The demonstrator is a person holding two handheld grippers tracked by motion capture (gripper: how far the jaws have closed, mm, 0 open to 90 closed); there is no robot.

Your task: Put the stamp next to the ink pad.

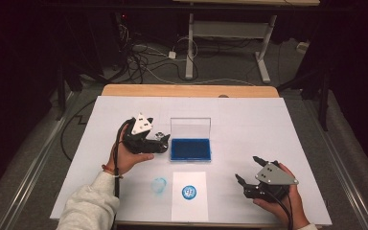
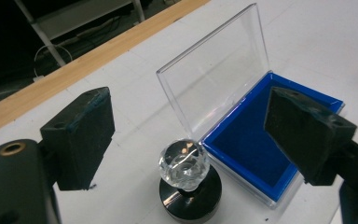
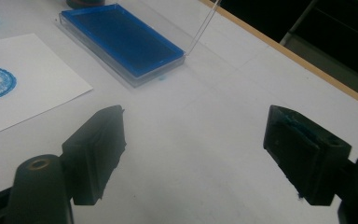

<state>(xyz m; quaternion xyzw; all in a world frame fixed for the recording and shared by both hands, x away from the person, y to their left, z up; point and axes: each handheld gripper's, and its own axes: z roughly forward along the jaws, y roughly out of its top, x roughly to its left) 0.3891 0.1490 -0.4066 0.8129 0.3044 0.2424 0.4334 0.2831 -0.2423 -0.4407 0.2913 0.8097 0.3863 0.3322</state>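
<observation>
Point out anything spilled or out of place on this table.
A faint blue ink smudge marks the bare white table surface just left of the stamped paper sheet, off the paper where the clean round stamp print sits.

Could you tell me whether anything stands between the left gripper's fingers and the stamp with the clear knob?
Nothing visible does. The stamp stands upright on the table beside the open ink pad case, and the left gripper is open above it, fingers either side of the knob with free space between.

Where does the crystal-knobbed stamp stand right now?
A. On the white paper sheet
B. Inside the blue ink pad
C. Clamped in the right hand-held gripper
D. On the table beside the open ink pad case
D: the stamp stands on the table just outside the ink pad case, between the open jaws of the left hand-held gripper, untouched.
</observation>
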